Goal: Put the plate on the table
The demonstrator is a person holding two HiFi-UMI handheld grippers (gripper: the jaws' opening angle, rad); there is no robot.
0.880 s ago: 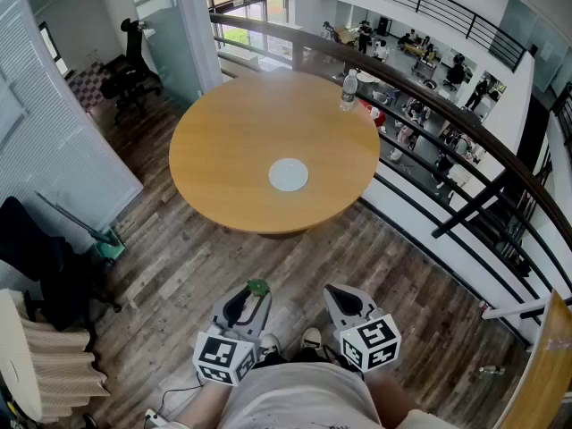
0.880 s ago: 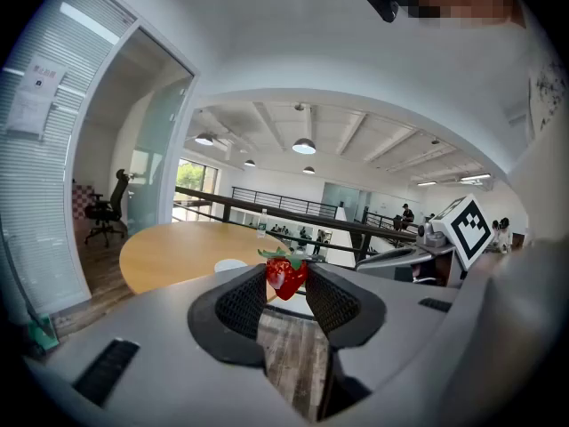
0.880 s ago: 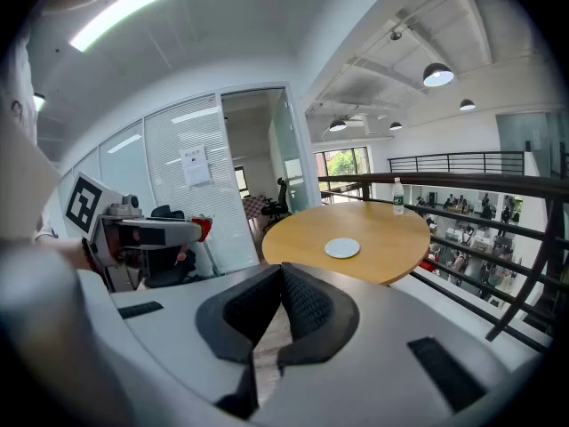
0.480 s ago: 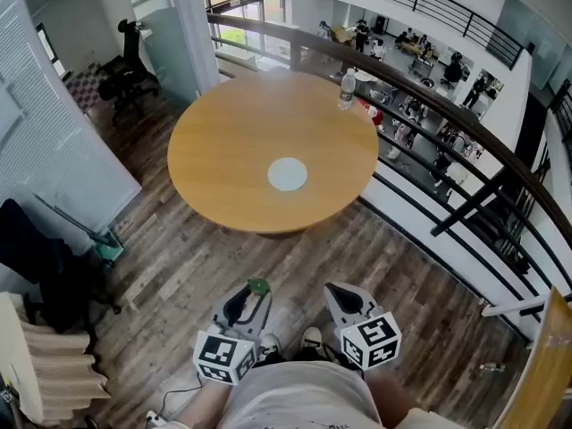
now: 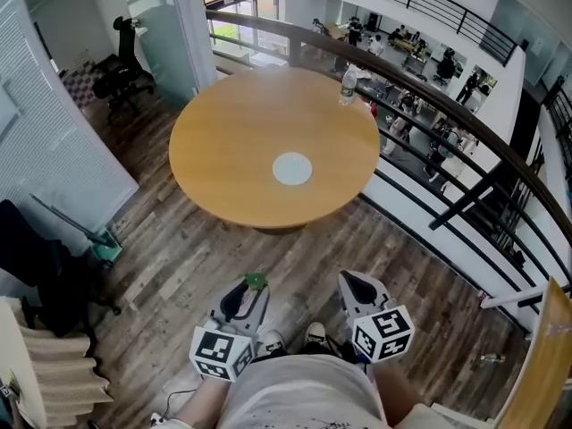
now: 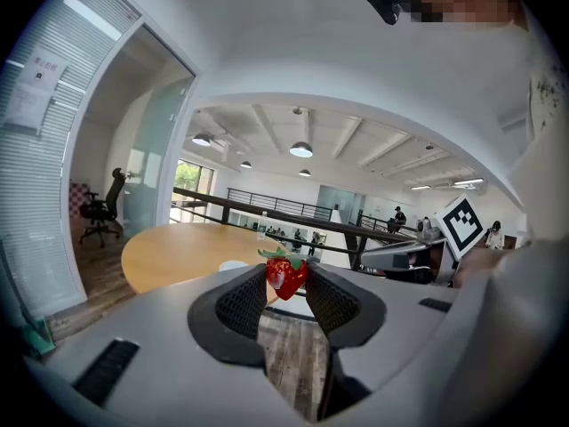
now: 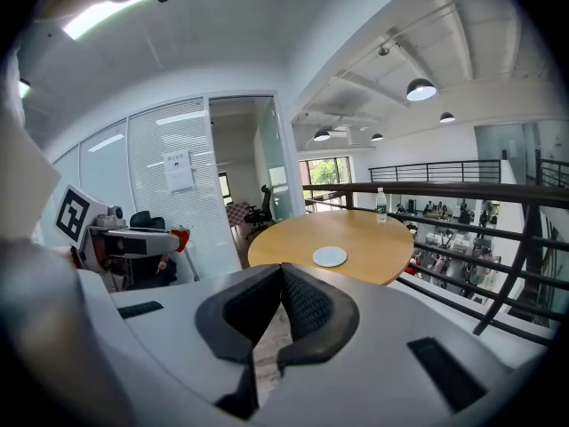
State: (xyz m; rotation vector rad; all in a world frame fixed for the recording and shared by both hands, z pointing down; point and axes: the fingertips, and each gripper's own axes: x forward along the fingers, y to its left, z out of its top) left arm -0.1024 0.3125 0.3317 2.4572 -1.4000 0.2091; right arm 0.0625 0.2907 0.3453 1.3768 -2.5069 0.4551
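A small white plate (image 5: 292, 169) lies flat near the middle of the round wooden table (image 5: 223, 141), well ahead of both grippers. It also shows in the right gripper view as the plate (image 7: 330, 256). My left gripper (image 5: 255, 285) is held close to my body over the floor, shut on a red strawberry (image 6: 285, 275) with a green top (image 5: 256, 282). My right gripper (image 5: 357, 280) hangs beside it, also over the floor. Its jaws meet at the tips with nothing between them (image 7: 281, 270).
A clear water bottle (image 5: 348, 86) stands at the table's far edge by the dark curved railing (image 5: 447, 123), with a drop to a lower floor behind it. An office chair (image 5: 121, 70) is at far left. Wood plank floor (image 5: 304, 257) lies between me and the table.
The head view has shifted slightly, so the table and plate sit a little to the right. Both grippers stay near my body, the strawberry still in the left one.
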